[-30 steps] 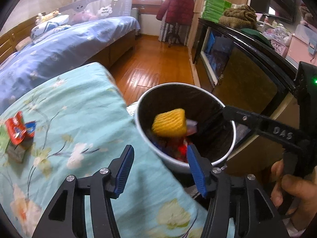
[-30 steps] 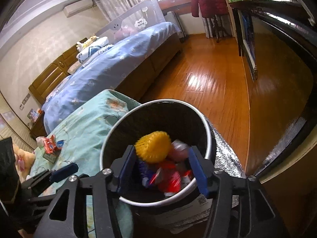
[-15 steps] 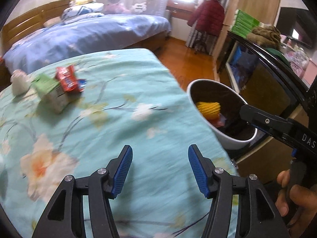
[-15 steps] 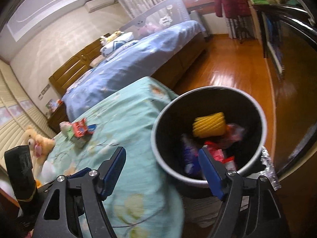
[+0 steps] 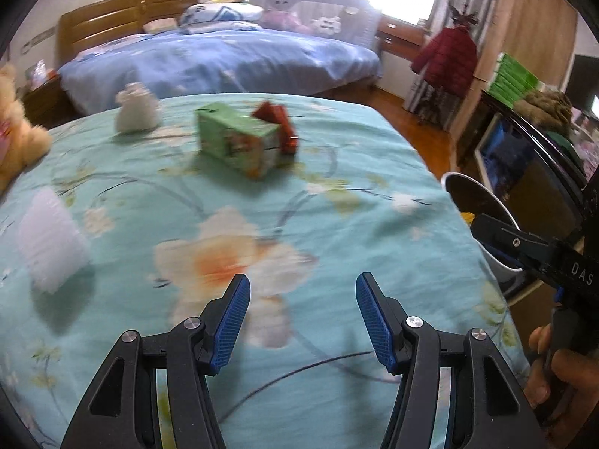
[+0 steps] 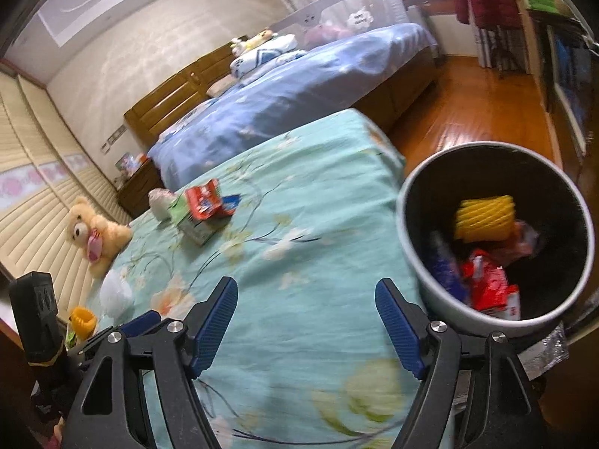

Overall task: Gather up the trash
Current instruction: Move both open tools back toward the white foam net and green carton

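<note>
Two grippers are hanging over a bed spread with a turquoise floral sheet [image 5: 337, 157]. The left gripper [image 5: 302, 321], low in the left wrist view, is holding its blue pads apart with only the sheet showing between them. The right gripper [image 6: 306, 327], at the bottom of its own view, has just been opening its jaws; nothing is sitting between them.

Several pieces of trash are lying on the sheet. A green carton [image 5: 236, 144] is sitting above centre in the left wrist view, with a red wrapper [image 5: 279, 125] touching its right end. A crumpled white wad [image 5: 136, 108] is lying to the upper left, and a blurred white piece [image 5: 50, 249] is resting near the left edge.

At the right of the right wrist view a round bin [image 6: 411, 262] is standing just beside the bed's edge, holding a yellow ribbed piece [image 6: 485, 222] and red packets [image 6: 490, 288]. A teddy bear [image 6: 95, 234] is sitting at the left edge.

Behind, a second bed with a blue cover [image 6: 299, 86] and a wooden headboard [image 6: 179, 101] is filling the upper part of the frame, wooden flooring [image 6: 483, 104] is gleaming at the upper right, and a red coat [image 5: 447, 56] is hanging near the window.
</note>
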